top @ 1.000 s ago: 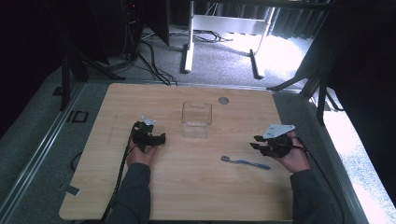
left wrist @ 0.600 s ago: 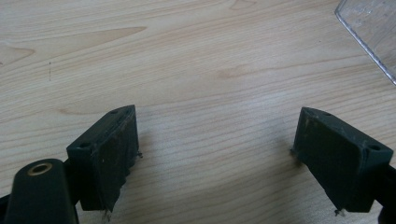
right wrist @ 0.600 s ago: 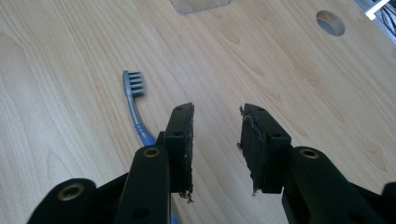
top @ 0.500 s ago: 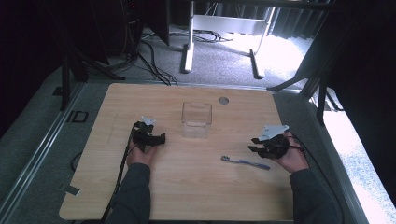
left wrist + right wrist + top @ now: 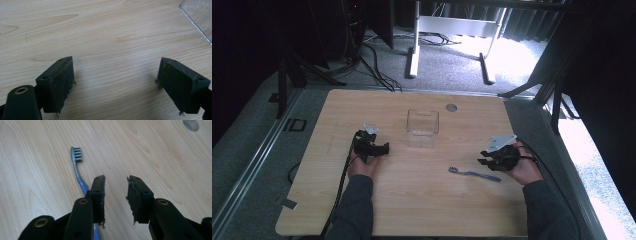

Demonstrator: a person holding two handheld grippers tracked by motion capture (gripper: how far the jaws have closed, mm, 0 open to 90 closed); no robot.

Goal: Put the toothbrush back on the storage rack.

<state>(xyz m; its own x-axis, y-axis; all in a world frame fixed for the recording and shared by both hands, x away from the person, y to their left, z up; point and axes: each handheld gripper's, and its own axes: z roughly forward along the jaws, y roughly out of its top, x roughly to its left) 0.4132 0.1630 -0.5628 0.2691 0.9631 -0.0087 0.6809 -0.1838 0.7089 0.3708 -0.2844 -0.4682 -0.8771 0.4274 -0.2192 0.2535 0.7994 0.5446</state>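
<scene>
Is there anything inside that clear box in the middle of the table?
The clear box looks empty: the wooden table shows through its walls. The toothbrush lies outside it, by the right gripper. The glare on its walls could hide something very small.

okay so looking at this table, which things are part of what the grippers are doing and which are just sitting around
In the job:
toothbrush, beside the right gripper
clear container, nearest the open left gripper

Just there:
round grommet in the table
floor cables beyond the table

Item count on the table (image 5: 412, 200): one toothbrush (image 5: 474, 173) at 4 o'clock, one clear container (image 5: 422, 123) at 12 o'clock, two hand-held grippers: left hand-held gripper (image 5: 379, 148) at 9 o'clock, right hand-held gripper (image 5: 484, 161) at 3 o'clock.
</scene>
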